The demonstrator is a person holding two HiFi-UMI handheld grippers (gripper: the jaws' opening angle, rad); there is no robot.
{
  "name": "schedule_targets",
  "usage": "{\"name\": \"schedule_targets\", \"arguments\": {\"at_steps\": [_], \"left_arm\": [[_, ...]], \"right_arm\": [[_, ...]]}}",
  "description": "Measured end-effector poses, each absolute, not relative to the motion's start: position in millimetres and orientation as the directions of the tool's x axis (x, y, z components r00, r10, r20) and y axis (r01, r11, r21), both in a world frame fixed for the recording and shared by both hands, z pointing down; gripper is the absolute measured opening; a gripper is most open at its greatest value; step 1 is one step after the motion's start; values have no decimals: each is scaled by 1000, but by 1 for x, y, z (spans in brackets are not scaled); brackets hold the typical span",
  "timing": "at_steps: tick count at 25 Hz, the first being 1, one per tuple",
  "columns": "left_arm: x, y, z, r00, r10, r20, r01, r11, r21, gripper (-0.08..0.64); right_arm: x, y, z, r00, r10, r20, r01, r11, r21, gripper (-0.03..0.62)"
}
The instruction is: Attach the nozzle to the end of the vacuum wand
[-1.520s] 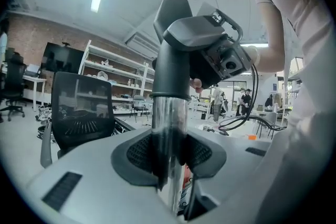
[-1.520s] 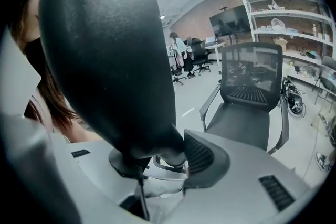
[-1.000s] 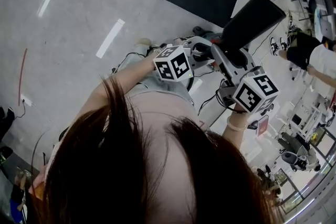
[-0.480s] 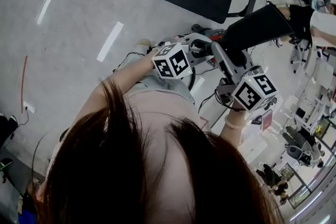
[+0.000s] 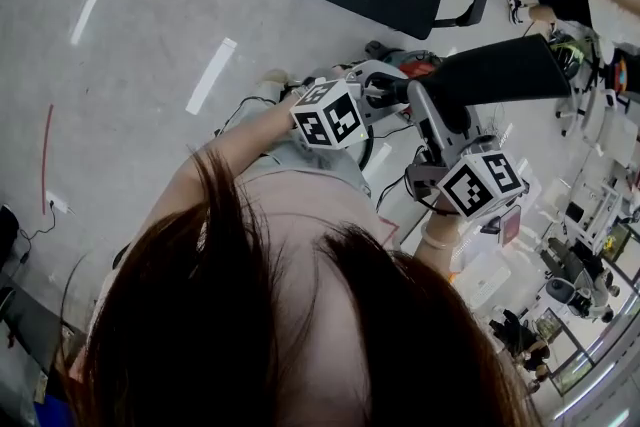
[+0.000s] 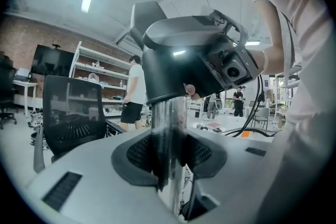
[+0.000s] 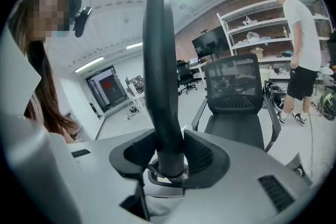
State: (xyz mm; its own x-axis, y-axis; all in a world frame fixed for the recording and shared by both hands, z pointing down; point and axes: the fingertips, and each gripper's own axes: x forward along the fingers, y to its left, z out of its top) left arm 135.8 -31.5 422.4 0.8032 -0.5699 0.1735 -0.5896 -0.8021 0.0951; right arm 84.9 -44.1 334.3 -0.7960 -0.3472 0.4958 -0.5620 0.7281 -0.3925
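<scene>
Clamped between left gripper [image 6: 168, 153] jaws: shiny silver metal vacuum wand tube [image 6: 169, 123], upright, centre frame. Clamped between right gripper [image 7: 169, 157] jaws: long flat black plastic nozzle [image 7: 159, 60], reaching toward upper frame edge.

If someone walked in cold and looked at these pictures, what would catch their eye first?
In the head view, two marker cubes sit mid-frame just past the person's dark hair. The left gripper has its jaws clamped on a shiny metal vacuum wand, while the right gripper grips the neck of a long black nozzle.
</scene>
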Motion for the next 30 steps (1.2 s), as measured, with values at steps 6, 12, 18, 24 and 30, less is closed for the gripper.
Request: {"name": "schedule_targets", "arguments": {"at_steps": [6, 12, 18, 24, 30], "left_arm": [[139, -32, 417, 802, -571, 178, -591, -801, 93, 127], [145, -32, 417, 801, -570, 181, -591, -802, 91, 127], [147, -33, 418, 803, -565, 187, -587, -804, 94, 127], [148, -33, 420, 807, -559, 191, -582, -808, 94, 127], [150, -32, 417, 811, -552, 194, -575, -813, 91, 127]], "right_arm": [[89, -44, 327, -787, -403, 468, -588, 719, -370, 179], [96, -43, 324, -784, -453, 423, -599, 730, -328, 179], [99, -44, 325, -780, -481, 401, -614, 715, -336, 179], [102, -44, 326, -767, -523, 372, -636, 696, -334, 178], [105, -42, 322, -750, -557, 358, -656, 697, -290, 178]]}}
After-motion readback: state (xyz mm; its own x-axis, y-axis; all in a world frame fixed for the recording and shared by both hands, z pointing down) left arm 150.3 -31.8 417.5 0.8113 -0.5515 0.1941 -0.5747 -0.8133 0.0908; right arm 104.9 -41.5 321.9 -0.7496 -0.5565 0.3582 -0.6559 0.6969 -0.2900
